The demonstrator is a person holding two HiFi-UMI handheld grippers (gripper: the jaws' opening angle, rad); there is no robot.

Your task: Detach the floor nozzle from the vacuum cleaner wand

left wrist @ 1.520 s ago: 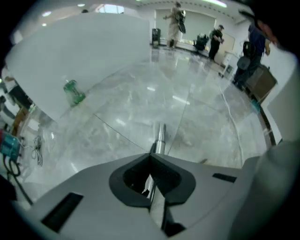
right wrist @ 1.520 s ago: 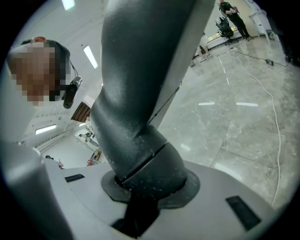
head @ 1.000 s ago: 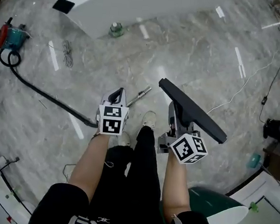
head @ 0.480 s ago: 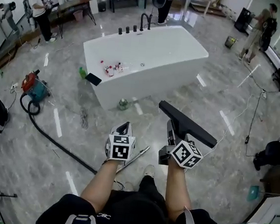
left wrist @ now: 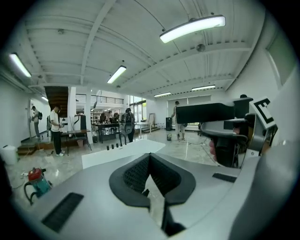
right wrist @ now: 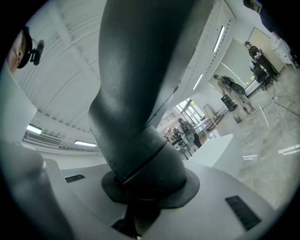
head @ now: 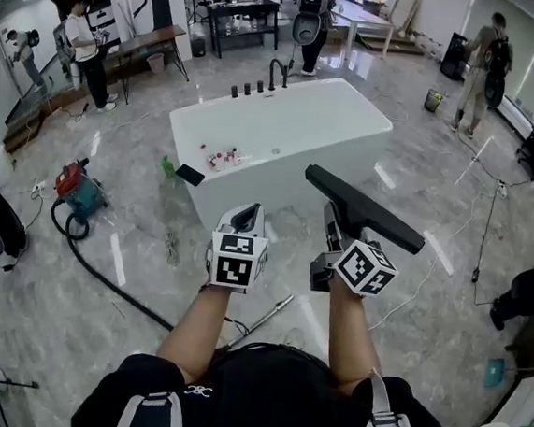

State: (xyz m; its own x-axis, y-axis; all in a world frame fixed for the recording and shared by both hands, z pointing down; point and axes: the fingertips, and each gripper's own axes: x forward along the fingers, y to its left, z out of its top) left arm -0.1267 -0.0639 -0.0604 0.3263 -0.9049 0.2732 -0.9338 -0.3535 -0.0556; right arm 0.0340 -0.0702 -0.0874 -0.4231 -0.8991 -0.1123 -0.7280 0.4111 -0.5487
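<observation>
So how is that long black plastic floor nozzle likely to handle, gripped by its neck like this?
Probably stiff: the black plastic floor nozzle juts out as a straight, unsagging bar. Likely top-heavy, since the right gripper clamps only its round neck, so it may twist in the pads.

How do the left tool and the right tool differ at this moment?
The left tool is shut with nothing between its jaws; the right tool is shut on the neck of the black nozzle. The left tool's jaws meet; the right tool's jaws stand apart around that neck. Both are held up at a similar height, above the wand, which lies on the floor.
</observation>
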